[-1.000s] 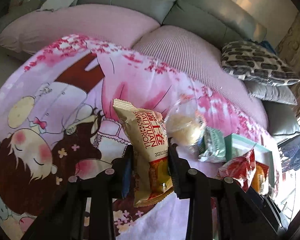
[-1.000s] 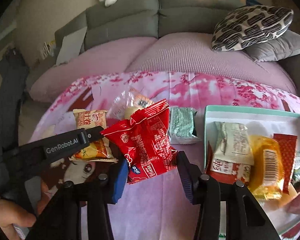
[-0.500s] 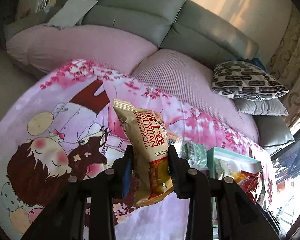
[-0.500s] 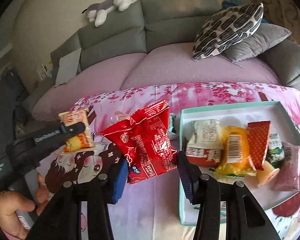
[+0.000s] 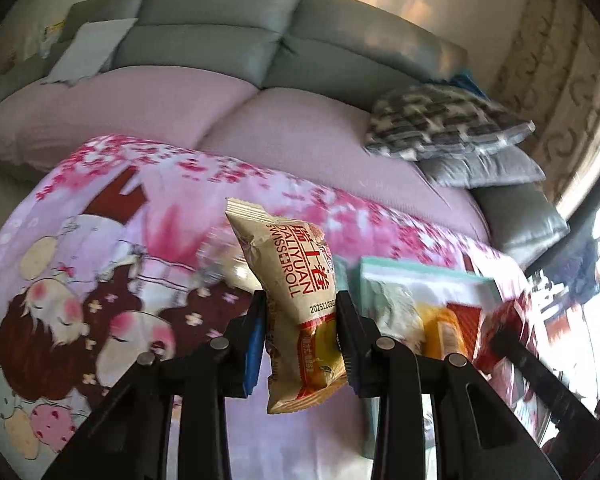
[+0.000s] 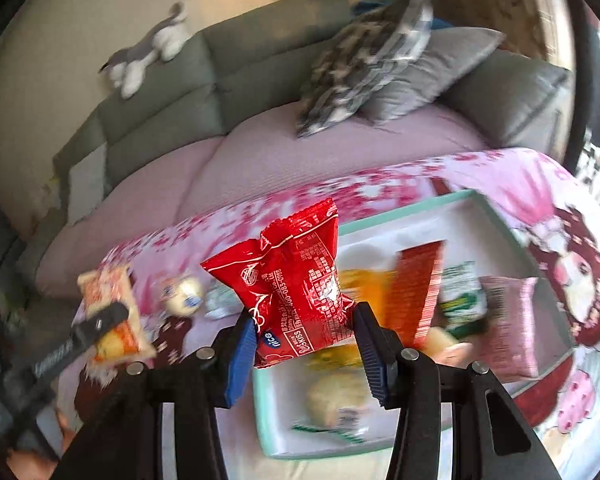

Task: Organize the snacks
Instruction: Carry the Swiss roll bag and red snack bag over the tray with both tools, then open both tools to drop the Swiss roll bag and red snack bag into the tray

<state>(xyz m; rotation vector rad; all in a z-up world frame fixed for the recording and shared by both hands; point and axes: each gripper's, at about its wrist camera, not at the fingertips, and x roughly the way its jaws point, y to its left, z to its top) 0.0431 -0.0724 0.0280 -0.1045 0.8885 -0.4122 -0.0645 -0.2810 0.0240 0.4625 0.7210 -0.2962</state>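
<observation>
Meanwhile we held the swiss roll pack upright in the left gripper, pads pinching its lower half; right gripper clamped the red snack bag over the tray's near-left corner.

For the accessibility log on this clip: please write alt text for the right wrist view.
The right tool grips a crinkled red snack packet above a teal-rimmed box already holding several wrapped snacks, on a pink cartoon-print cloth. At left, the left tool holds a Swiss roll packet; a grey sofa with cushions lies behind.
</observation>
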